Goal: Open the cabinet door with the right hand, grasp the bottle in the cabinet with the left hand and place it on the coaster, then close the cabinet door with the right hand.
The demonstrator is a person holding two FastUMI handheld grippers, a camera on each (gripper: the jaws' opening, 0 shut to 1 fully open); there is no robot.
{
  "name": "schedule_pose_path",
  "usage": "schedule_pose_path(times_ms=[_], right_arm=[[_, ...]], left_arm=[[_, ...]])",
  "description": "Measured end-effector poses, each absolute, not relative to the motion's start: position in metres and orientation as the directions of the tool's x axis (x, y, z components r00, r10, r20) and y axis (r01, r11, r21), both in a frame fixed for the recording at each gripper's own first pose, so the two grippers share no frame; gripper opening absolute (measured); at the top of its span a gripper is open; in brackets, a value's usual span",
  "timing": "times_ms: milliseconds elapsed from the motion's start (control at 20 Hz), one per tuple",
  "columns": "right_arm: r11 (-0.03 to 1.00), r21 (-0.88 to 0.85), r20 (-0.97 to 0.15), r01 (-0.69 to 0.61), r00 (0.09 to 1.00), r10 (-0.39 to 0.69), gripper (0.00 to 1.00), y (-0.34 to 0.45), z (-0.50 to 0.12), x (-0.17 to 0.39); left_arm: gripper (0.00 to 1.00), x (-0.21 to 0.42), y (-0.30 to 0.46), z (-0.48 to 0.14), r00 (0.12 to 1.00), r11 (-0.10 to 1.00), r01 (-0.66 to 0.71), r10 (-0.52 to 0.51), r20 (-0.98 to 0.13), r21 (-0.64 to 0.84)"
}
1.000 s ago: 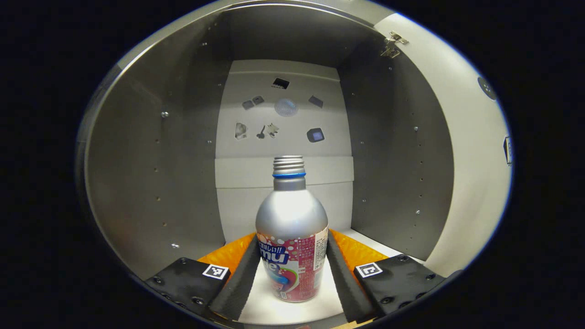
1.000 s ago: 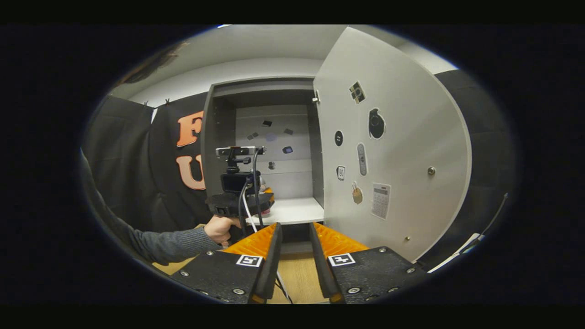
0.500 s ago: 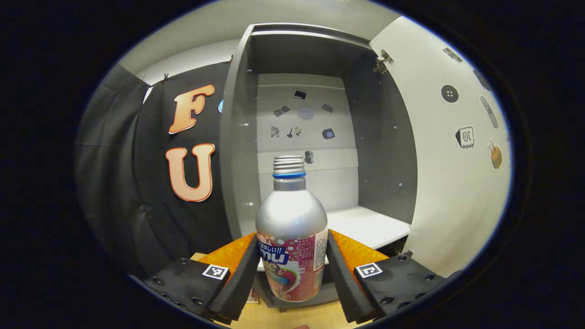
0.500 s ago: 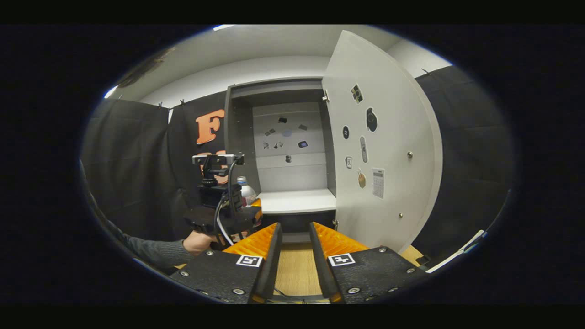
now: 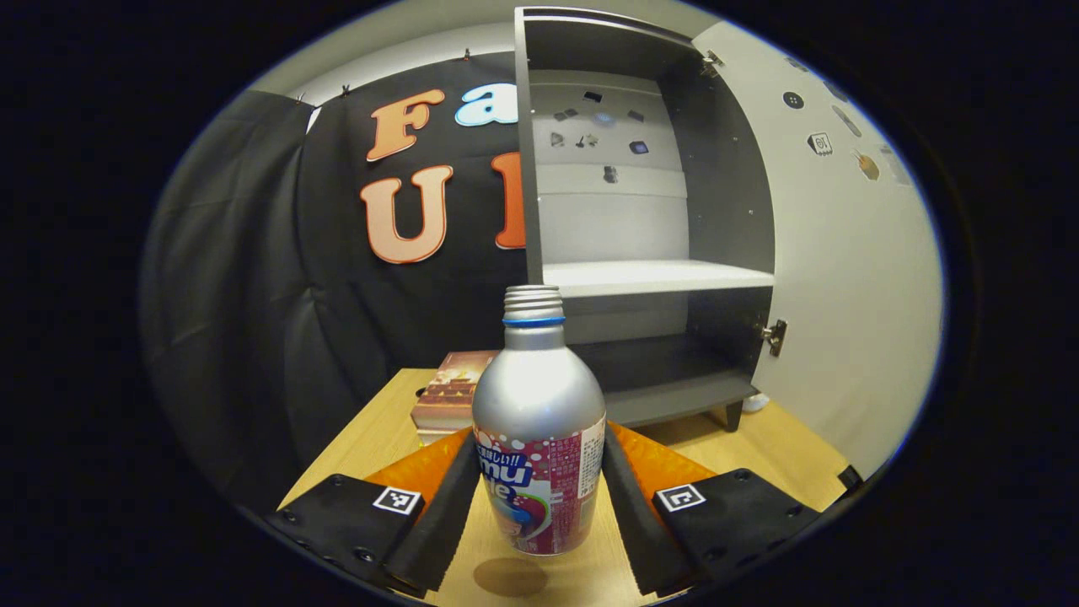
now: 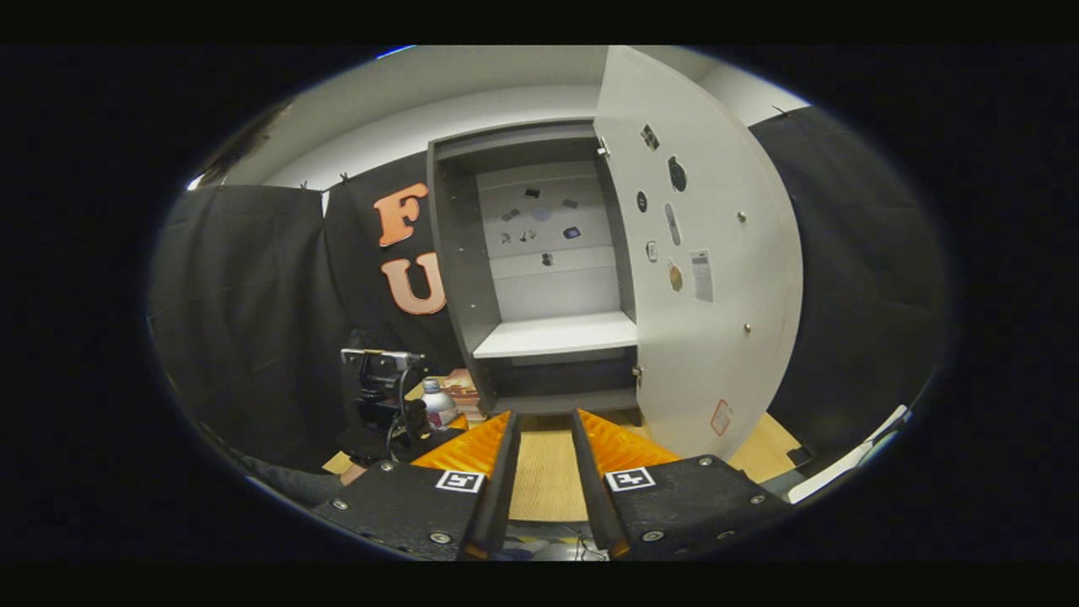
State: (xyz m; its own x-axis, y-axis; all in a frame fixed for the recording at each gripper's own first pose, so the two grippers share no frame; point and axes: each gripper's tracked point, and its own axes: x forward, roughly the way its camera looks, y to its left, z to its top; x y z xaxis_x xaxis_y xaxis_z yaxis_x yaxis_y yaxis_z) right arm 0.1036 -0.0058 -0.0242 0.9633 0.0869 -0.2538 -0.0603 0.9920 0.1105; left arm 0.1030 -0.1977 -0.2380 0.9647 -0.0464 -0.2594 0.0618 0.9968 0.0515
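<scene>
Carried clear of the cabinet (image 5: 649,278), the light, slippery aluminium bottle (image 5: 539,421) is clamped at its label by the left gripper (image 5: 539,497) above the table (image 5: 759,447).

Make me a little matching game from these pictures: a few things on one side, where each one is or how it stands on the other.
Things:
1. bottle
2. cabinet door
3. book
4. right tongs

States:
a. swung wide open
b. lying on the wooden table beside the cabinet
c. gripped between the left tongs, above the table
d. holding nothing, fingers apart

Pairs: 1-c, 2-a, 3-b, 4-d
</scene>
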Motion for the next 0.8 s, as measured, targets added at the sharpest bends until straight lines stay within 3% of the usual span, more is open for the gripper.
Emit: schedule_pose_path(times_ms=[400,800], right_arm=[[0.994,0.106,-0.357,-0.023,0.932,0.060,0.39,-0.011,-0.044,0.091],[0.998,0.018,-0.417,-0.055,0.907,0.057,0.39,-0.022,-0.054,0.088]], left_arm=[[0.86,0.091,-0.172,-0.335,0.942,0.997,0.044,-0.019,-0.336,0.068],[0.87,0.079,-0.159,-0.371,0.930,0.998,0.017,0.006,-0.368,0.058]])
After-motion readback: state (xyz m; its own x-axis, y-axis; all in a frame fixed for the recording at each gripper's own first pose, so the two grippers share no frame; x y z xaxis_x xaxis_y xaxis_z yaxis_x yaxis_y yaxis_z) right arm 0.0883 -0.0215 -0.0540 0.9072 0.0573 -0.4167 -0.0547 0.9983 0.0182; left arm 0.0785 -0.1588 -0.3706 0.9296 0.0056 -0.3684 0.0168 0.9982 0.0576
